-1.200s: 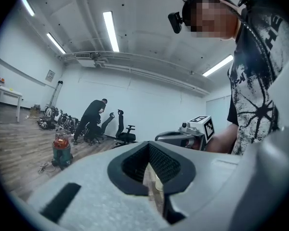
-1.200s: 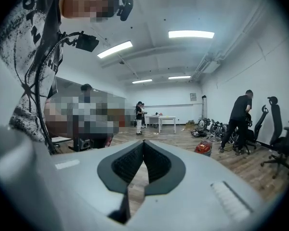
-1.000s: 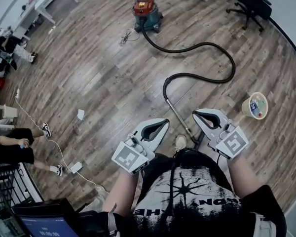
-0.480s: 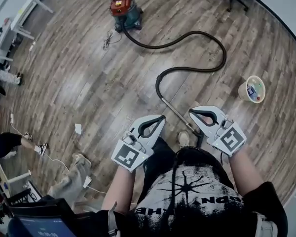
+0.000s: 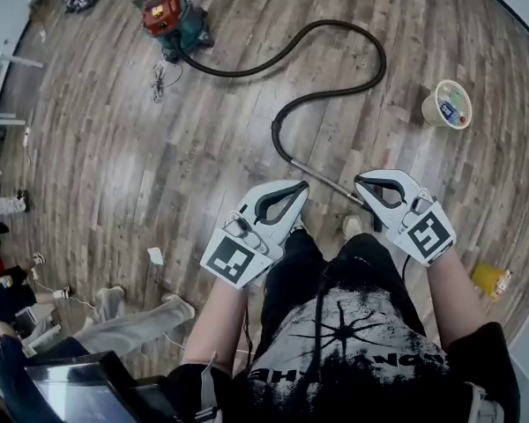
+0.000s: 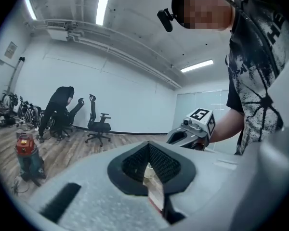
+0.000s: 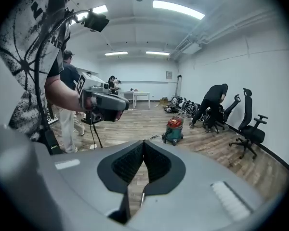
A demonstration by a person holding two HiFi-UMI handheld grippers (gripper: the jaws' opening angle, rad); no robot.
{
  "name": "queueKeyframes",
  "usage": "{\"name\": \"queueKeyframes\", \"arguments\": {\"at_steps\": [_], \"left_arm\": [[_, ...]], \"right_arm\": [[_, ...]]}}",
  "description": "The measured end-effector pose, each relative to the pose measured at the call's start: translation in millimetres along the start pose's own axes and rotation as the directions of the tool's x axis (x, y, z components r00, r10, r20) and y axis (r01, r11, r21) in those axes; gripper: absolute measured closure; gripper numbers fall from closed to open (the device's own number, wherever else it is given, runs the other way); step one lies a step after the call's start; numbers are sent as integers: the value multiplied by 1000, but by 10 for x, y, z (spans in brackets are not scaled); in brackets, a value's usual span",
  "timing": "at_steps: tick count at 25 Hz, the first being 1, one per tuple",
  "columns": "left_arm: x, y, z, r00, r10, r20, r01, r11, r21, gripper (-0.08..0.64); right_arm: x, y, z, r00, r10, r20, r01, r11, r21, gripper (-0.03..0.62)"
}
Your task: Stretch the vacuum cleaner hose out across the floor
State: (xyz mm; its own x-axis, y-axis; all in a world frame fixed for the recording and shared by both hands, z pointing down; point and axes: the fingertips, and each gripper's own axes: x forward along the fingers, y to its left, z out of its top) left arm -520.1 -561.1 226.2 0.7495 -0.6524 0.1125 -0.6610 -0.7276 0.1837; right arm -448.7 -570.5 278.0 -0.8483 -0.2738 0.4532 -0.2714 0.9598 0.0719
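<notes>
The red and teal vacuum cleaner (image 5: pixel 167 14) stands at the far left of the wooden floor. Its black hose (image 5: pixel 370 38) loops right, bends back to a tight curve, and joins a metal wand (image 5: pixel 322 179) that runs down toward my feet. The wand's near end is hidden behind my right gripper (image 5: pixel 361 181), which is shut and holds nothing. My left gripper (image 5: pixel 300 186) is also shut and empty, just left of the wand. Both hover above the floor. The vacuum cleaner (image 7: pixel 174 130) shows in the right gripper view, beyond the shut right gripper (image 7: pixel 143 143).
A round tub (image 5: pixel 447 104) sits on the floor at the right, and a yellow object (image 5: pixel 489 280) lies lower right. A loose cable (image 5: pixel 159 82) lies near the vacuum. People's legs (image 5: pixel 115 324) are at the lower left. Office chairs (image 6: pixel 98 124) stand by the far wall.
The head view has swung, so the vacuum and hose have slid up and left in the picture. Both grippers have dropped toward the wand, staying shut and empty.
</notes>
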Motion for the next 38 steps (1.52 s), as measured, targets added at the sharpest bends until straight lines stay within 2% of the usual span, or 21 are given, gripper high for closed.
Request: {"name": "queueKeyframes", "arguments": {"at_steps": [3,5,7,8,11,15,19,23,26,28,30,32,34,35,38], "left_arm": [[21,17,-107,1000,8,-28,-9,1000,-28,561],[89,32,-224,998,30,-49,-32,999,-36,561],[176,137,-357,998,54,-45,-56,997,-51,561],[203,194,-454,997,63,-44,-66,996,-65,561],[249,344,-924,993,91,-77,-98,991,-95,561],[336,586,-1610,990,122,-76,-129,987,-93,561],[467,894,-2417,987,151,-49,-154,986,-65,561],[760,1169,-3306,993,115,-34,-116,992,-43,561],[952,1357,-3745,995,95,14,-95,995,-42,561],[1009,1398,-3945,995,96,37,-95,995,-35,561],[1005,1391,-4118,993,114,32,-114,993,-23,561],[942,1333,-4253,991,133,10,-132,991,-21,561],[831,1269,-4343,987,159,-24,-159,987,-5,561],[766,1248,-4365,983,179,-32,-179,984,1,561],[592,1186,-4427,970,236,-51,-235,972,16,561]], "right_arm": [[121,74,-365,997,34,-66,-28,995,97,586],[248,94,-745,991,71,-114,-52,985,166,586],[461,56,-1212,981,101,-163,-66,975,211,516],[579,42,-1472,976,113,-185,-68,970,235,514],[940,36,-2344,952,144,-270,-66,958,278,488],[1582,112,-3471,913,177,-366,-67,953,294,429],[2281,175,-4791,859,195,-473,-58,956,289,392],[2784,284,-6320,783,238,-575,-28,936,350,363],[3053,387,-7397,713,274,-645,-10,925,381,353],[3182,483,-7916,681,304,-666,-12,914,406,350],[3331,578,-8200,677,325,-661,-20,905,425,348],[3459,713,-8351,680,334,-652,-25,900,436,348],[3577,821,-8469,673,336,-659,-33,904,427,352],[3619,881,-8520,660,340,-669,-40,906,422,356],[3585,1040,-8661,596,338,-728,-19,913,408,360]]}}
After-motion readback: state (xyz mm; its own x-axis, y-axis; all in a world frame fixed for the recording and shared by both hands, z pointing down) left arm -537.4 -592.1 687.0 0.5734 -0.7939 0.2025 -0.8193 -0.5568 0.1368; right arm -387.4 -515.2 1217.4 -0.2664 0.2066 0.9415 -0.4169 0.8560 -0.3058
